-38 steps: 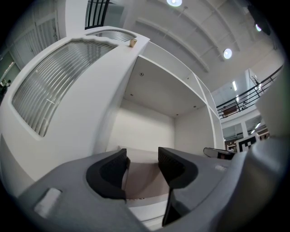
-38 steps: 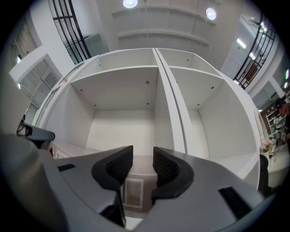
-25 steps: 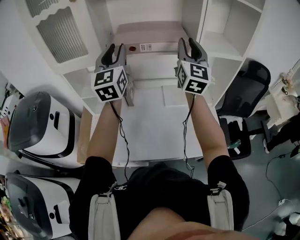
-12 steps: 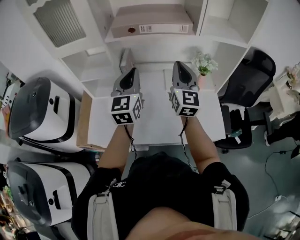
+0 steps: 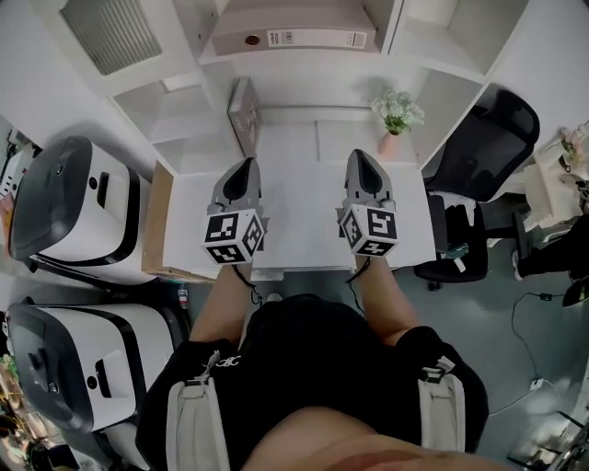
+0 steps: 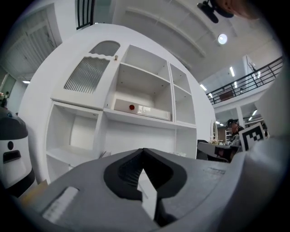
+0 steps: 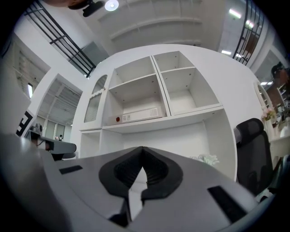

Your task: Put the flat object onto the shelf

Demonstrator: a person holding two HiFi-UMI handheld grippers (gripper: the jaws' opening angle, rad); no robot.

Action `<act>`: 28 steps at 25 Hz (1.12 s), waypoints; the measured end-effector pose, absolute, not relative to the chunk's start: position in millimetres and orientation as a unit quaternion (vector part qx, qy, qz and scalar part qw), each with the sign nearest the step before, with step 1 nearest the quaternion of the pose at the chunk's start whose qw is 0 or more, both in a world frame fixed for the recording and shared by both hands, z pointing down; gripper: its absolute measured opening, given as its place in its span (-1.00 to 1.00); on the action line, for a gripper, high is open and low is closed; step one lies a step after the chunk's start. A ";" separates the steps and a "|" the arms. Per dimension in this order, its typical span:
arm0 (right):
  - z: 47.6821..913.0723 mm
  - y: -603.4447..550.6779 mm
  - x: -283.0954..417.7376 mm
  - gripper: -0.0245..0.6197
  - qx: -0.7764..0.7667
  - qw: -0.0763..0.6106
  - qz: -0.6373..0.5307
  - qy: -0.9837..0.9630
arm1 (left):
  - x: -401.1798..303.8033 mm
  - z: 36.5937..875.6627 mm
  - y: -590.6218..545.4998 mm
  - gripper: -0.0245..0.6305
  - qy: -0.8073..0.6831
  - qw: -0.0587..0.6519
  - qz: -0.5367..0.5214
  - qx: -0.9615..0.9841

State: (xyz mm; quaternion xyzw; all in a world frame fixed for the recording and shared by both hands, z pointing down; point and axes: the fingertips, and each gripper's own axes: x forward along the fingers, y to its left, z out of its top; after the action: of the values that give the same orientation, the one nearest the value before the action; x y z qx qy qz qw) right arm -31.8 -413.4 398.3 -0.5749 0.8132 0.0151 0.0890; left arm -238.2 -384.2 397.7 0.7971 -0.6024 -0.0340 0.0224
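Flat binder (image 5: 290,28) on its broad side in the middle compartment of the white shelf (image 5: 442,55), spine outward with a red dot and a white label. Well apart from both hand-held grippers: higher and farther back, roughly in line with the gap between them in the head view. No contact with either one.

Left hand-held gripper (image 5: 246,166) clenched, jaws pressed together at the tips, nothing between them. Points toward the shelf over the left half of the white bench (image 5: 304,216). In the left gripper view, the closed tips (image 6: 144,152) in the foreground and the binder (image 6: 142,108) above them on its shelf board, a little left of the tips.

Right hand-held gripper (image 5: 361,158) likewise clenched and empty, jaws shut tight, over the right half of the bench, side by side with the left one. In the right gripper view, the closed tips (image 7: 142,149) low in the frame, the binder (image 7: 138,115) above and slightly left, inside the same compartment.

At the back of the bench, right of the right hand-held gripper, potted flowers (image 5: 398,115) in a pink pot. Near the back left, a thin board (image 5: 243,115) on edge under the shelf. Black chair (image 5: 483,147) just beside the bench's right end. Two white-and-grey machines (image 5: 74,225) on the floor to the left.
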 end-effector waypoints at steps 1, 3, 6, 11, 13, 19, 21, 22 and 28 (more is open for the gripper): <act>398.7 -412.2 -30.8 -0.93 -0.574 0.088 0.013 0.814 | -238.0 399.2 -383.6 -0.87 -0.602 0.026 -0.034 0.797; 399.2 -411.9 -29.7 -0.93 -0.572 0.084 0.011 0.816 | -236.2 399.6 -382.8 -0.87 -0.601 0.028 -0.034 0.798; 397.2 -412.0 -27.6 -0.93 -0.574 0.081 0.012 0.815 | -231.9 395.7 -382.2 -0.87 -0.597 0.021 -0.033 0.801; 391.8 -412.4 -25.0 -0.93 -0.577 0.086 0.012 0.812 | -228.7 389.3 -383.3 -0.87 -0.592 0.017 -0.030 0.805; 392.5 -411.7 -24.2 -0.93 -0.578 0.086 0.011 0.811 | -229.8 387.9 -382.8 -0.87 -0.592 0.021 -0.036 0.805; 392.7 -410.6 -24.0 -0.93 -0.580 0.087 0.009 0.810 | -237.6 390.3 -383.8 -0.87 -0.594 0.041 -0.054 0.802; 392.7 -410.8 -23.4 -0.93 -0.581 0.088 0.008 0.809 | -237.8 389.6 -383.3 -0.87 -0.594 0.036 -0.048 0.802; 392.8 -410.8 -23.1 -0.93 -0.582 0.089 0.007 0.809 | -237.8 389.2 -382.9 -0.87 -0.594 0.034 -0.045 0.803; 395.4 -410.3 -23.3 -0.93 -0.582 0.091 0.000 0.808 | -233.8 388.3 -379.2 -0.87 -0.584 0.025 -0.035 0.811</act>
State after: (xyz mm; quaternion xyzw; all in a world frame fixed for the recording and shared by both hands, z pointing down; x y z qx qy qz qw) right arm -23.3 -410.3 395.4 -0.5817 0.8083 -0.0004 0.0907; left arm -233.8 -379.2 388.3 0.8105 -0.5841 -0.0350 0.0250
